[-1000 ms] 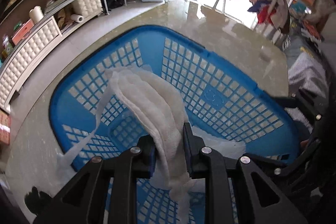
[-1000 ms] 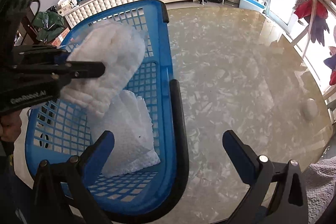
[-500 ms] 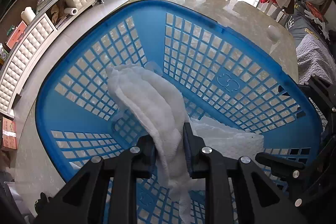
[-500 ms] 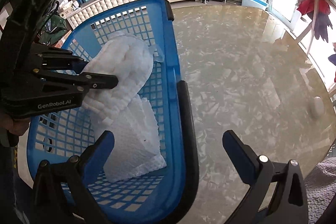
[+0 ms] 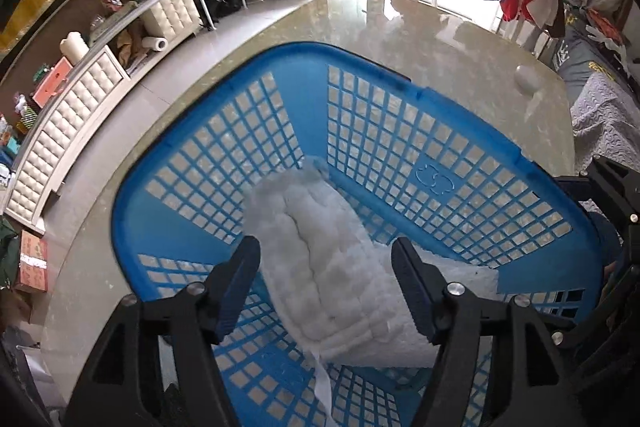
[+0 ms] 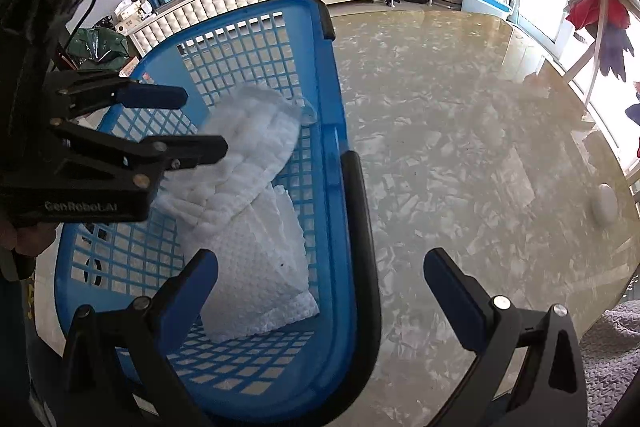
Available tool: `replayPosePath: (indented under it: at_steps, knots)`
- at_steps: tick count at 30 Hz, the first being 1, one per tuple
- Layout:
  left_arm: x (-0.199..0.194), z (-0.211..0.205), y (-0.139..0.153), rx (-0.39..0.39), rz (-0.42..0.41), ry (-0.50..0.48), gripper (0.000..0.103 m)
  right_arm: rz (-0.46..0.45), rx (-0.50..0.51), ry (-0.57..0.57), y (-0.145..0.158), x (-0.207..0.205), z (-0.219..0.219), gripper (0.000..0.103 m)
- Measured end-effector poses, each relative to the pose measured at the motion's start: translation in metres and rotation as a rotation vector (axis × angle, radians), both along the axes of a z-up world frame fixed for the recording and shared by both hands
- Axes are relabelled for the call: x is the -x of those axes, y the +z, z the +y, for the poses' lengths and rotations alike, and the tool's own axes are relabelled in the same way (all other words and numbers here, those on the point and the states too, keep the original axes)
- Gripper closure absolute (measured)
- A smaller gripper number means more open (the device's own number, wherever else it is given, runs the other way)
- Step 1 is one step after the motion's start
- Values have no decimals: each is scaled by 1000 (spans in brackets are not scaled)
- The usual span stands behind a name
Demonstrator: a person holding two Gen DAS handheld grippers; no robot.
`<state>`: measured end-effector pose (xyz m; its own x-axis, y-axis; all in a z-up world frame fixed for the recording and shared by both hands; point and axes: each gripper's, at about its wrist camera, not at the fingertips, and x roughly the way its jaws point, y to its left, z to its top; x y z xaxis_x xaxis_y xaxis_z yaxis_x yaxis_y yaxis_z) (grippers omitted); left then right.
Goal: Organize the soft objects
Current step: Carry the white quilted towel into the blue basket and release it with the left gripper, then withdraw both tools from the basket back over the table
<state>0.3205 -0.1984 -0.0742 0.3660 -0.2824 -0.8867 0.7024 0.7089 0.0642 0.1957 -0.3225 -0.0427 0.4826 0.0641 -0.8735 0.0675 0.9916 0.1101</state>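
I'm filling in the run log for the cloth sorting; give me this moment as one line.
left hand-held gripper: jaws just opened, quilted white cloth released | cloth: in blue basket on folded white cloth | right hand-held gripper: open, empty

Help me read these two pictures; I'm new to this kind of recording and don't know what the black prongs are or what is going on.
No robot here: a person holds a pair of hand-operated tongs in each hand, each with a camera looking along its two fingers. One picture is from the left tongs, the other from the right tongs, which also sees the left pair from the side. A blue laundry basket sits on a glossy marble-look table. Inside lie a white quilted pad and, under it, a white textured sheet. The left tongs have just been opening; the pad lies between their fingers but looks released. The right tongs are open and empty, hovering over the basket's rim.
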Motion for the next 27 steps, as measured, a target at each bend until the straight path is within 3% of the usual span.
replayPosePath:
  at_steps: [6,16,21,27]
  knots:
    - [15,7,15,-19,-75,15,25,-18,15,11,12,5,4,0]
    - [44,34,55,35,-121,88,16,-71,44,26,40,21,16,0]
    - [68,59,66,76,-125,147,0,-97,66,51,54,29,30,0]
    - [94,91,68,75,-130,173,0,-110,72,87,60,38,55,0]
